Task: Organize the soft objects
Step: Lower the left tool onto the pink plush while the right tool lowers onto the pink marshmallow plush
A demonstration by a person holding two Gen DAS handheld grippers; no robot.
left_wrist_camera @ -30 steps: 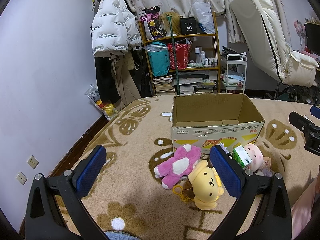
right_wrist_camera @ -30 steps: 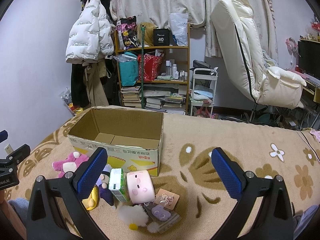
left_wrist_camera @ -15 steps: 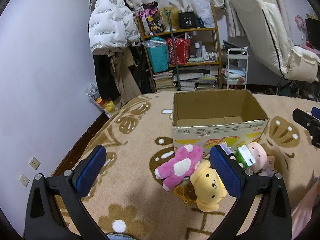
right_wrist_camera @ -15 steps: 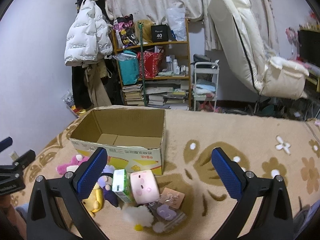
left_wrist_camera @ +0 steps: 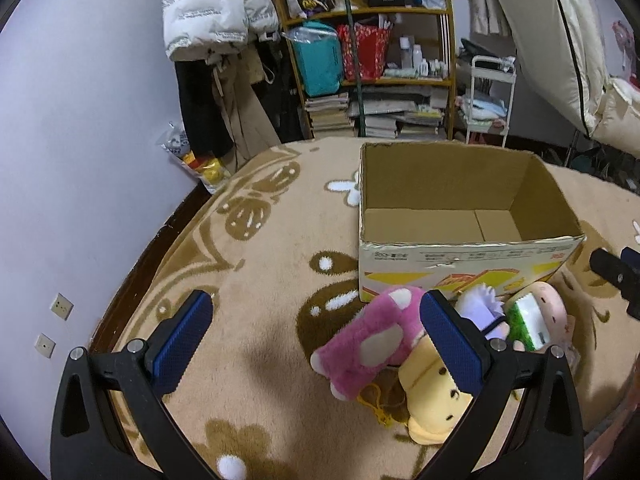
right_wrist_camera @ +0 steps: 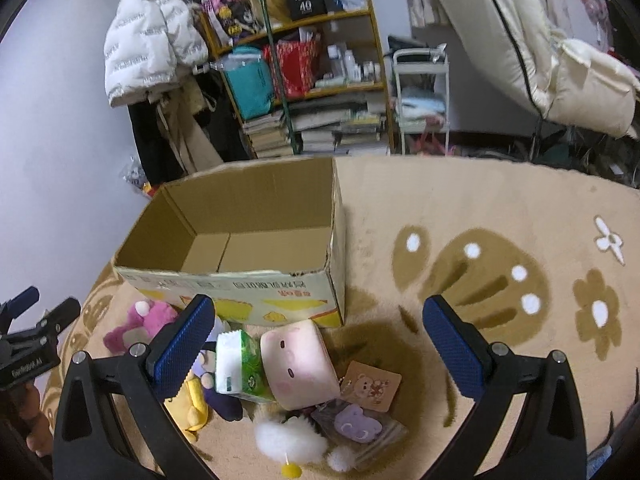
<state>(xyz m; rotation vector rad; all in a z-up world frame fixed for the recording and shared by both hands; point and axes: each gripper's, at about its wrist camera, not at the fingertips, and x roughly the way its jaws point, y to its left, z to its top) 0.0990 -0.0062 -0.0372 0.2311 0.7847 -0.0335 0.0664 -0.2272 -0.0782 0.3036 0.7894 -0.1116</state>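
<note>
An empty cardboard box [left_wrist_camera: 460,256] [right_wrist_camera: 240,284] stands on the patterned blanket. In front of it lies a heap of soft things: a pink plush [left_wrist_camera: 368,344] [right_wrist_camera: 140,320], a yellow bear plush [left_wrist_camera: 432,404] [right_wrist_camera: 192,396], a pink pig cushion [right_wrist_camera: 298,364] [left_wrist_camera: 554,300], a green tissue pack [right_wrist_camera: 238,364] [left_wrist_camera: 528,320], a white fluffy toy [right_wrist_camera: 292,438] and a purple bear pouch [right_wrist_camera: 358,426]. My left gripper [left_wrist_camera: 316,338] is open, just left of the pink plush. My right gripper [right_wrist_camera: 320,342] is open above the pig cushion, holding nothing.
The tan blanket [right_wrist_camera: 500,208] spreads free to the right of the box. A shelf with books and bags [left_wrist_camera: 372,64], a white jacket [left_wrist_camera: 216,4] and a cream recliner [right_wrist_camera: 540,40] stand behind. A bear card [right_wrist_camera: 372,386] lies by the cushion.
Both grippers have moved forward and tilted down toward the heap of toys, which now looks closer. Both remain open; nothing was picked up.
</note>
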